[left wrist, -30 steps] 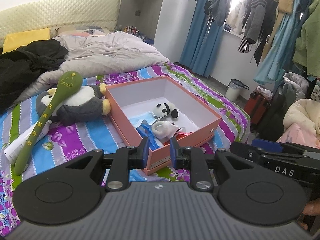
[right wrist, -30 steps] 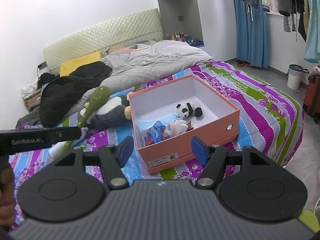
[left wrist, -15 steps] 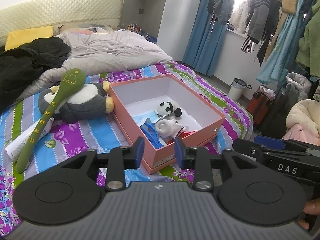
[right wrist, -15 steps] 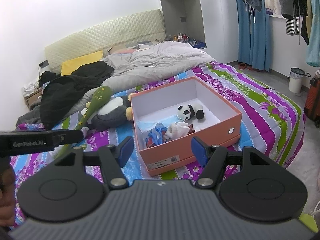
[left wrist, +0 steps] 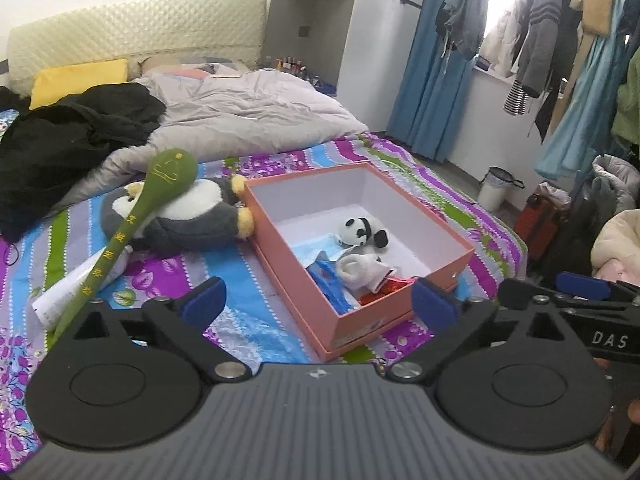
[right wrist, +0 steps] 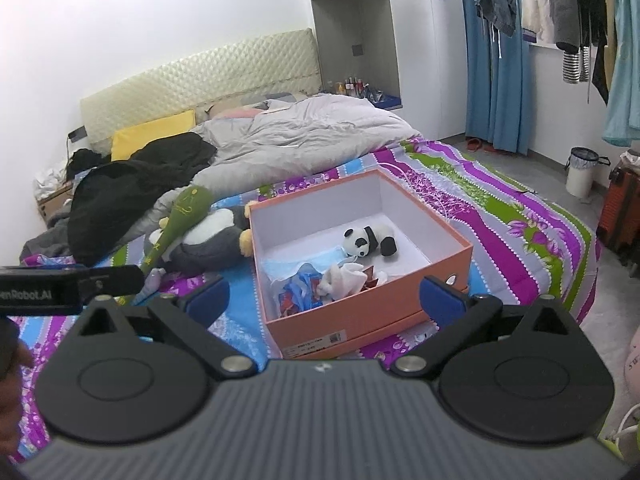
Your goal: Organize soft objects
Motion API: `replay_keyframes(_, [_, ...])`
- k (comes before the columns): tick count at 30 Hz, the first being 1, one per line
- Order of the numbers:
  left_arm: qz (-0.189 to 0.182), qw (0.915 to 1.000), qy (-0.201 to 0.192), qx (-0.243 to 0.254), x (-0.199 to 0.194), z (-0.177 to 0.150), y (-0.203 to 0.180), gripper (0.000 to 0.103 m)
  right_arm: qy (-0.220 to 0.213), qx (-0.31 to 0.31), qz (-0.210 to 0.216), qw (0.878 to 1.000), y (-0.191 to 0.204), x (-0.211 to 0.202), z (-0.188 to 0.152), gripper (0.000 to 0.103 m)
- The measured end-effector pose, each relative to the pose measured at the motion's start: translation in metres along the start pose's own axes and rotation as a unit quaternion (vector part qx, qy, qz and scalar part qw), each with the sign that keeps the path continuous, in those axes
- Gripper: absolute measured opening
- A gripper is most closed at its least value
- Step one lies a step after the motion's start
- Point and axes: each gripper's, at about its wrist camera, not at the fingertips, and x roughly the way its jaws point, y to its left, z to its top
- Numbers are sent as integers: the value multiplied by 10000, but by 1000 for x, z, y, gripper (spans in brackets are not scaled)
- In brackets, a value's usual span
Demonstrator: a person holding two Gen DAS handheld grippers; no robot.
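An open pink box [left wrist: 400, 300] [right wrist: 360, 312] sits on the striped bedspread. Inside lie a small panda plush [left wrist: 362, 232] [right wrist: 368, 239], a white sock [left wrist: 362, 269] [right wrist: 344, 276], a blue face mask [right wrist: 280, 266] and blue and red bits. Left of the box a grey and white penguin plush [left wrist: 192, 216] [right wrist: 208, 240] lies with a long green plush club [left wrist: 132, 224] [right wrist: 176, 224] across it. My left gripper [left wrist: 318, 306] hangs above the box's near corner, jaws opening, nothing between them. My right gripper [right wrist: 326, 300] is likewise over the box's near wall, jaws opening and empty.
A white tube [left wrist: 76, 284] lies under the green club. A grey duvet [left wrist: 240, 120], black clothing [left wrist: 68, 140] and a yellow pillow [left wrist: 76, 80] fill the bed's far end. Right of the bed are a bin [left wrist: 496, 188], a suitcase [left wrist: 540, 220] and hanging clothes [left wrist: 540, 40].
Both grippers' jaws have spread wide apart, the left from nearly shut, the right from half open. The hands have barely moved.
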Motion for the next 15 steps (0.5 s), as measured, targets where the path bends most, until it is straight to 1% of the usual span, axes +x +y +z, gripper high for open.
replay_keyframes(7, [54,9999,80,87,3,2,-2,103,49,-17,40,10000,2,1,0,103])
replay_keyframes(12, [-1,9999,106,29,4,2,-2,103,48,-23,45,10000,2,0,0,103])
replay_keyframes(15, [68,9999,115,73,4,2,-4,103,55,-18,47,10000,2,0,-1,103])
